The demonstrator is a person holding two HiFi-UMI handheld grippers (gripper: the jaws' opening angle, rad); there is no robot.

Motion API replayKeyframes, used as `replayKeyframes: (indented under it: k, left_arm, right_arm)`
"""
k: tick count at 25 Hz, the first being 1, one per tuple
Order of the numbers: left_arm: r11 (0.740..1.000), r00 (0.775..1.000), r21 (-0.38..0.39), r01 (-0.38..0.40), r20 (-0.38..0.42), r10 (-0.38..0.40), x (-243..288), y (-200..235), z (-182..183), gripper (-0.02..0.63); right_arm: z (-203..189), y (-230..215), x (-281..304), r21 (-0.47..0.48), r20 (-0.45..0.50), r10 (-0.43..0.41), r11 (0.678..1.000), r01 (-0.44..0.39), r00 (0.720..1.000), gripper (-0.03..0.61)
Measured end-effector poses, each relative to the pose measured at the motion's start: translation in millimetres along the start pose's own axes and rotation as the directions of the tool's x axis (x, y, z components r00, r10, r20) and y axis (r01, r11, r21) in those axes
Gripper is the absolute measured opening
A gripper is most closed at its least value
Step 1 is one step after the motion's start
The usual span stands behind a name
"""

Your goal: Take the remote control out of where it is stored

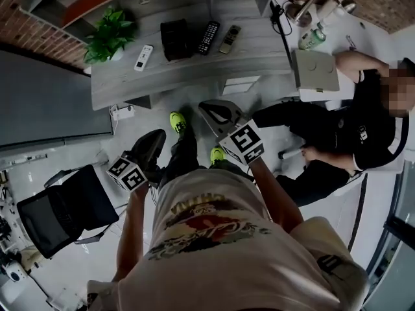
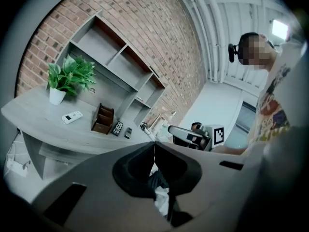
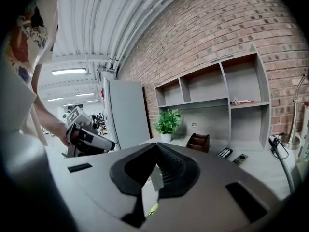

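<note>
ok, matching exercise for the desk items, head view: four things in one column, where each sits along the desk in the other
Things:
1. potted plant
2. white remote
3. brown holder
4. black remote

Places, in the head view:
A. just right of the holder
B. left end of the desk
C. between the plant and the holder
D. between the white and the black remotes

Pairs: 1-B, 2-C, 3-D, 4-A
</note>
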State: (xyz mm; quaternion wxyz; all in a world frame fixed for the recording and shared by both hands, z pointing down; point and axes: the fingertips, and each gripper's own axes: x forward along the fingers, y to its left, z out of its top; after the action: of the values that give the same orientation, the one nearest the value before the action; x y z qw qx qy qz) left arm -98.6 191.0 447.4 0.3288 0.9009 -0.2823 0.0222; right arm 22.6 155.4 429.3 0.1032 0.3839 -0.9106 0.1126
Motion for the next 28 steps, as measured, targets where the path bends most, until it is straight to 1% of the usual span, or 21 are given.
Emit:
replayKeyframes:
  k: [3, 4, 6, 8, 11, 13, 15, 20, 24, 28]
  left_arm:
    - [0.993, 0.999, 0.114, -0.017, -0.029, 0.020, -7.3, -19.0, -11.0, 0.006]
    - [0.990, 0.999, 0.142, -0.022, -0.025, 0.026, -9.8, -23.0, -11.8, 0.006]
    - [0.985, 0.999, 0.168, -0.031, -0.006, 0.032, -13.6, -27.3, -9.3, 0.006]
    - [0.985, 0.999, 0.165, -0.043, 0.019, 0.040, -16.5, -27.2, -3.0, 0.006]
    - [0.989, 0.997, 0.140, -0.056, 0.069, 0.047, -20.3, -24.7, 7.4, 0.006]
    - [0.990, 0.994, 0.131, -0.051, 0.104, 0.038, -20.8, -25.6, 14.4, 0.006]
    - [0.990, 0.992, 0.138, -0.039, 0.125, 0.022, -20.6, -30.6, 21.0, 0.006]
    - [0.988, 0.991, 0.153, 0.005, 0.131, -0.025, -21.5, -41.5, 24.2, 0.006]
    - [0.987, 0.991, 0.160, 0.024, 0.123, -0.044, -21.3, -44.8, 29.8, 0.006]
    - [0.982, 0.990, 0.183, 0.046, 0.127, -0.070, -17.5, -46.0, 38.3, 0.006]
  right_arm:
    - [-5.0, 11.1, -12.0, 0.010, 0.007, 0.016, 1.000, -0.016, 1.000, 0.009]
    - [-6.1, 14.8, -15.0, 0.013, 0.008, 0.021, 1.000, -0.021, 1.000, 0.009]
    - [-6.4, 20.1, -19.6, 0.021, 0.010, 0.027, 0.999, -0.027, 1.000, 0.009]
    - [-5.2, 23.3, -21.2, 0.036, 0.010, 0.028, 0.999, -0.028, 1.000, 0.009]
    - [-2.3, 30.6, -20.8, 0.045, 0.003, 0.025, 0.999, -0.025, 1.000, 0.009]
    - [2.4, 36.5, -19.0, 0.031, 0.002, 0.022, 0.999, -0.022, 1.000, 0.008]
    - [10.8, 44.3, -16.6, 0.005, 0.010, 0.024, 1.000, -0.024, 1.000, 0.008]
    - [29.2, 65.2, -11.2, -0.078, 0.022, 0.032, 0.996, -0.030, 0.999, 0.008]
    - [36.8, 70.6, -11.4, -0.084, 0.038, 0.019, 0.996, -0.016, 0.999, 0.008]
    - [37.6, 68.5, -11.7, -0.086, 0.041, 0.004, 0.996, 0.000, 0.999, 0.008]
